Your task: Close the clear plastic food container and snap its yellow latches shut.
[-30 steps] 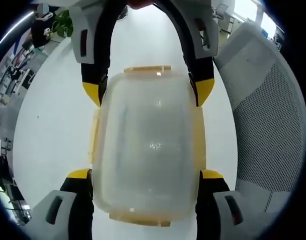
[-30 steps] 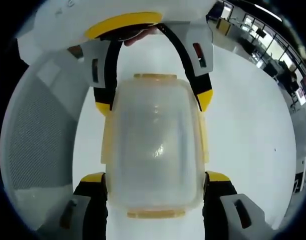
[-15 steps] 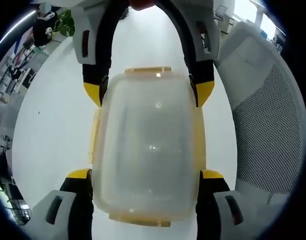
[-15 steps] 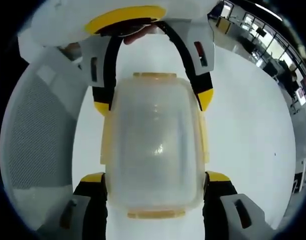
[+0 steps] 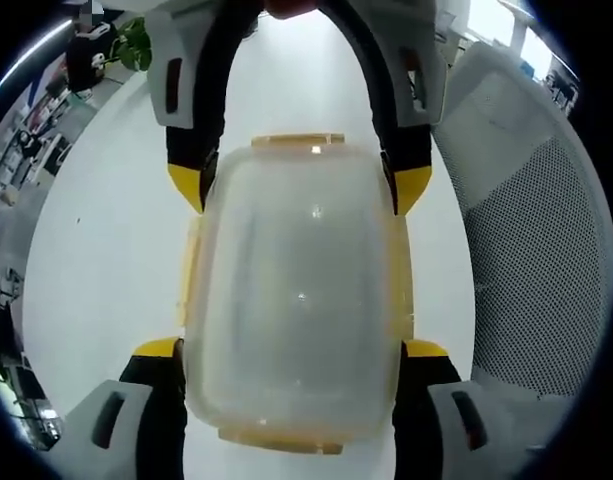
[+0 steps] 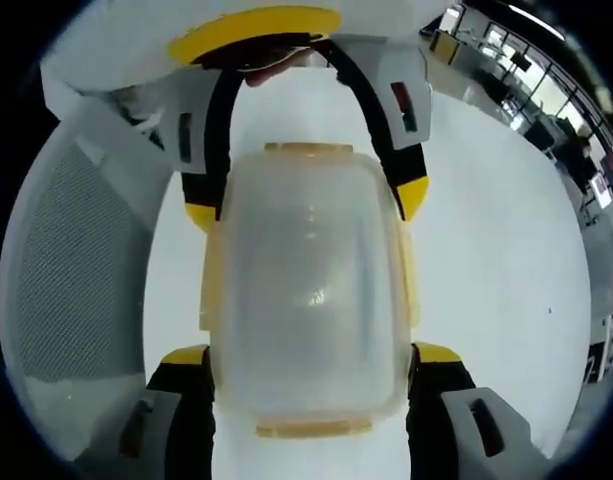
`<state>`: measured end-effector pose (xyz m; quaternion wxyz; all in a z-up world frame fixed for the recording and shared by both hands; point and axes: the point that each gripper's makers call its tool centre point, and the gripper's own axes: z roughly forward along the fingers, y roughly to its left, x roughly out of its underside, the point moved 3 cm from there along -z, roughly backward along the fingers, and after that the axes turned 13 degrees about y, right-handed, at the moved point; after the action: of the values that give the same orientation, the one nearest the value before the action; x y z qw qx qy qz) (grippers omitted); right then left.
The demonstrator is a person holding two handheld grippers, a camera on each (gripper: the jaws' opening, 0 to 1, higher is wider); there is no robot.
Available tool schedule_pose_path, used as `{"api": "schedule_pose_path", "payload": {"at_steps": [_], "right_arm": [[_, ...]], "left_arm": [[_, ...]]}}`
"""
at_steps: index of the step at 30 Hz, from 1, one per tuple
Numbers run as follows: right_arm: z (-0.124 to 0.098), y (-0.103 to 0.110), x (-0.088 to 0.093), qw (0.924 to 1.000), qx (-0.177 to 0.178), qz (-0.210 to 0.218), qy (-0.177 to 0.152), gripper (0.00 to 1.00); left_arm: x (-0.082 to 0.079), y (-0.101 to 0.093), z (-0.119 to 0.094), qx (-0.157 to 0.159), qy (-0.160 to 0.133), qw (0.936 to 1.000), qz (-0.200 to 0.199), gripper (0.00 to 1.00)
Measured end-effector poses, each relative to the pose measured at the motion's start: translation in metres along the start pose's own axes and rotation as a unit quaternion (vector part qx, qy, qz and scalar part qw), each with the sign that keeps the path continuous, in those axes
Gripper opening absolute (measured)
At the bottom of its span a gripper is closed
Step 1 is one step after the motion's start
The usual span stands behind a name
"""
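Straddling the clear plastic food container (image 5: 296,300) from opposite ends, both grippers were found engaged with it on the white table (image 5: 96,260). In the left gripper view, the left gripper (image 5: 291,350) had its 2 yellow-tipped jaws spread wide and set against the container's long sides; the right gripper (image 5: 298,185) entered from the top and bracketed the far end likewise. The right gripper view confirmed the mirror arrangement, with its own jaws against the near end and the left gripper (image 6: 304,200) at the far end. Contact appeared to be a pinch across the walls; how firmly could not be told. The lid (image 6: 306,290) sat on the body, frosted and domed. Yellow latches (image 5: 281,440) showed at both ends and along both sides, lying close to the body; whether each was fully snapped could not be determined. A grey mesh office chair (image 5: 526,250) stood just beside the table. Assessment: the container looked empty, therefore light, with thin walls likely to flex and smooth plastic likely to slip under jaw pressure. Hold was best taken low on the stiffer rim, pressing each latch flap squarely near its middle.
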<state>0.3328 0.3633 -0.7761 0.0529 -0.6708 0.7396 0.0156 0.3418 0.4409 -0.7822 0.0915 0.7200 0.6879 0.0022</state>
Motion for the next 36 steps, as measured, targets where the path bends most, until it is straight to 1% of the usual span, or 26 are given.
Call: {"api": "schedule_pose_path", "payload": {"at_steps": [6,15,23,31,36], "right_arm": [[0.0,0.001,0.001,1.0,0.001,-0.001,0.009,0.79],[-0.001,0.0,0.001,1.0,0.002,0.0,0.002,0.79],[0.001,-0.013,0.002,0.9999,0.002,0.0,0.012,0.79],[0.0,-0.025,0.003,1.0,0.002,0.001,-0.006,0.8],[0.001,-0.033,0.001,1.0,0.001,-0.002,-0.005,0.8]], "left_arm": [[0.0,-0.001,-0.001,-0.001,-0.019,0.9998,-0.006,0.86],[-0.001,0.001,0.001,0.004,-0.005,1.0,-0.001,0.87],[-0.003,0.013,0.003,0.005,-0.005,1.0,-0.004,0.87],[-0.003,0.024,0.004,0.007,-0.006,0.9999,-0.008,0.87],[-0.004,0.033,0.005,0.01,-0.005,0.9999,-0.011,0.88]]}}
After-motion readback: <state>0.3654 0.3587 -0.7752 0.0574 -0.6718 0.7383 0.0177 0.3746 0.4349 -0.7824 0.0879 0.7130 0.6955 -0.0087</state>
